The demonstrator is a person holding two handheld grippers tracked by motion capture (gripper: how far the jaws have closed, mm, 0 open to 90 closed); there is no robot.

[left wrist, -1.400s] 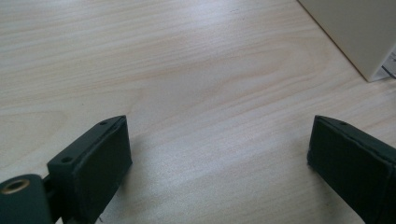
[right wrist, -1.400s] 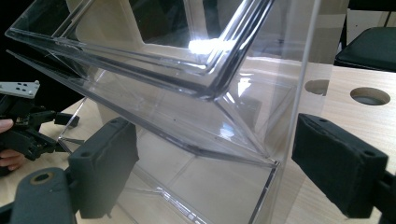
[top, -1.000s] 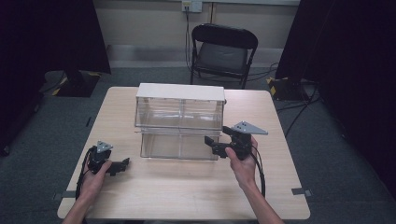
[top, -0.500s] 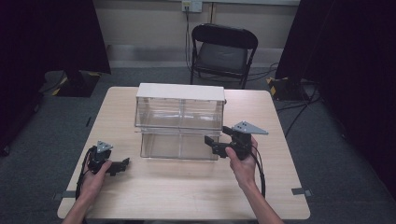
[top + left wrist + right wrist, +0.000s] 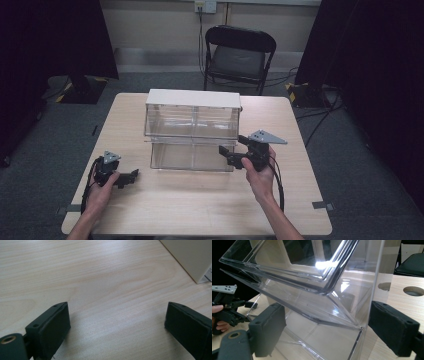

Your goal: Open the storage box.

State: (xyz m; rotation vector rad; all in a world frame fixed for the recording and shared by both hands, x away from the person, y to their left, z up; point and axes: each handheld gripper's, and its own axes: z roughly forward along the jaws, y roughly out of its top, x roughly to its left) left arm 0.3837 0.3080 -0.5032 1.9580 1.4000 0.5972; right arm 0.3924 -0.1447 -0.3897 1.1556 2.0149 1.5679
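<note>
A clear plastic two-tier drawer box [image 5: 192, 131] with a white top stands mid-table. My right gripper [image 5: 229, 155] is open at its lower right front corner, jaws set either side of the lower drawer's corner [image 5: 359, 327]. In the right gripper view the clear drawers [image 5: 312, 290] fill the space between the jaws, which stand well apart. My left gripper [image 5: 131, 176] rests low on the table at the left front, open, with bare wood [image 5: 117, 302] between its jaws. The box's white corner [image 5: 192, 260] shows at the upper right of the left gripper view.
The light wood table [image 5: 200, 210] has bare room along its front edge. A black folding chair [image 5: 239, 55] stands behind the table. Dark curtains hang at both sides. Two round holes [image 5: 412, 290] show in the tabletop by the box.
</note>
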